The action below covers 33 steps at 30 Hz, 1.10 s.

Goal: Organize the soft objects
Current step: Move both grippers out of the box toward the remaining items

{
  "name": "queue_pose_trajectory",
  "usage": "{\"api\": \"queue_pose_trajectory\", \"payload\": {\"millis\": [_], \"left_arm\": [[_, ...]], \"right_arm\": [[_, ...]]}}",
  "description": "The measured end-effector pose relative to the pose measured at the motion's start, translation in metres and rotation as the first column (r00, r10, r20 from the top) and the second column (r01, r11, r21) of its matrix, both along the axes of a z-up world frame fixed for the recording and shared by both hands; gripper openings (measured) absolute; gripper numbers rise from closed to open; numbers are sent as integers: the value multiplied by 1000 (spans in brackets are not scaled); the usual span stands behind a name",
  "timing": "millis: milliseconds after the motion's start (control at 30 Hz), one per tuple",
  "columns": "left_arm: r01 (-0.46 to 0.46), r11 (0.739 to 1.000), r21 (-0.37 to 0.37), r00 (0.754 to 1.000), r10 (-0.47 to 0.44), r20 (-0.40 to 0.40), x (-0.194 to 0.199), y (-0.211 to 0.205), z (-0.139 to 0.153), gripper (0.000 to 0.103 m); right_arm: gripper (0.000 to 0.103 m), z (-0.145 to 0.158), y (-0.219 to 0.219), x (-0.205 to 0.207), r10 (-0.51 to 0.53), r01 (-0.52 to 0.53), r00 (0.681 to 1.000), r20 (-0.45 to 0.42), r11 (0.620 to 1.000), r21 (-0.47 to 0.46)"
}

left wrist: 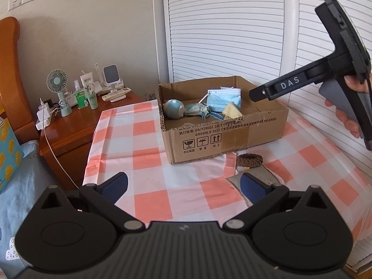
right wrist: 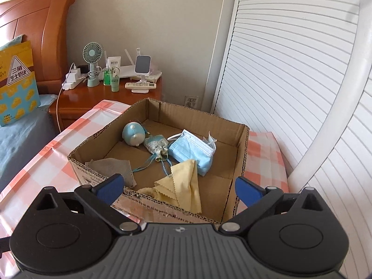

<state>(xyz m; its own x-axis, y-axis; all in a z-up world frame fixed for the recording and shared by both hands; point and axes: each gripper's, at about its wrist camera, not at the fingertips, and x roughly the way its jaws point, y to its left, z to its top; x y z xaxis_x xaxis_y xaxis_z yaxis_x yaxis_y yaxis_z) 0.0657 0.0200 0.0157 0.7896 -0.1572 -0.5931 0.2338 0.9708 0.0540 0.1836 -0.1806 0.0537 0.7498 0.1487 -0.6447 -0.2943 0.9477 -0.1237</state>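
Note:
An open cardboard box [left wrist: 232, 137] [right wrist: 241, 139] stands on the checked tablecloth [left wrist: 148, 153]. Inside lie a blue plush toy [right wrist: 133, 134], a small sachet [right wrist: 157, 146], blue face masks [right wrist: 193, 151], a grey cloth [right wrist: 111, 167] and a yellow cloth [right wrist: 183, 183] draped over the near wall. My right gripper [right wrist: 180, 188] hangs open over the box's near edge, holding nothing. On the table in front of the box are a brown braided band [left wrist: 250, 159] and another grey cloth [left wrist: 262, 174]. My left gripper [left wrist: 184, 186] is open, its right finger [left wrist: 252, 189] over that cloth.
A wooden nightstand [left wrist: 74, 130] at the left carries a small fan [left wrist: 57, 83], bottles, a remote and a power strip with a cable. A bed with a wooden headboard [right wrist: 53, 23] lies further left. White louvred doors [left wrist: 220, 34] stand behind the table. A hand [left wrist: 348, 121] holds the right gripper.

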Motion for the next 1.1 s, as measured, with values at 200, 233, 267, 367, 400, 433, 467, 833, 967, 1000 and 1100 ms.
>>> {"api": "queue_pose_trajectory", "payload": {"millis": [200, 233, 267, 367, 400, 433, 467, 833, 967, 1000, 1100], "left_arm": [[-20, 1000, 3, 1000, 20, -11, -4, 4, 0, 102], [-24, 1000, 3, 1000, 24, -12, -4, 4, 0, 102], [-25, 1000, 2, 1000, 25, -13, -5, 5, 0, 102], [-29, 1000, -5, 999, 29, -19, -6, 7, -1, 102], [-29, 1000, -6, 999, 29, -21, -6, 8, -2, 102], [-30, 1000, -5, 999, 30, -23, -7, 8, -2, 102], [-31, 1000, -2, 999, 31, -24, -7, 9, -3, 102], [-19, 1000, -3, 998, 19, -57, 0, 9, -13, 102], [-19, 1000, -3, 997, 19, -71, 4, 9, -17, 102], [-18, 1000, -4, 997, 18, -74, 5, 9, -17, 102], [-12, 1000, -12, 996, 11, -91, 8, 9, -21, 102]], "right_arm": [[103, -11, -3, -28, -32, 34, 999, -25, 998, 46], [103, -14, -3, -33, -38, 39, 999, -32, 998, 54], [103, -18, -2, -37, -42, 44, 998, -36, 997, 59], [103, -32, -1, -49, -58, 62, 997, -54, 995, 78], [103, -37, -1, -53, -63, 67, 996, -58, 994, 85], [103, -42, 0, -56, -65, 71, 996, -68, 993, 92], [103, -47, 0, -58, -68, 76, 994, -82, 992, 101], [103, -86, 11, -68, -99, 111, 984, -150, 991, 76], [103, -86, 9, -68, -127, 135, 983, -131, 989, 55], [103, -85, 6, -67, -142, 149, 982, -125, 988, 50], [103, -85, -6, -65, -190, 195, 975, -116, 980, 31]]}}
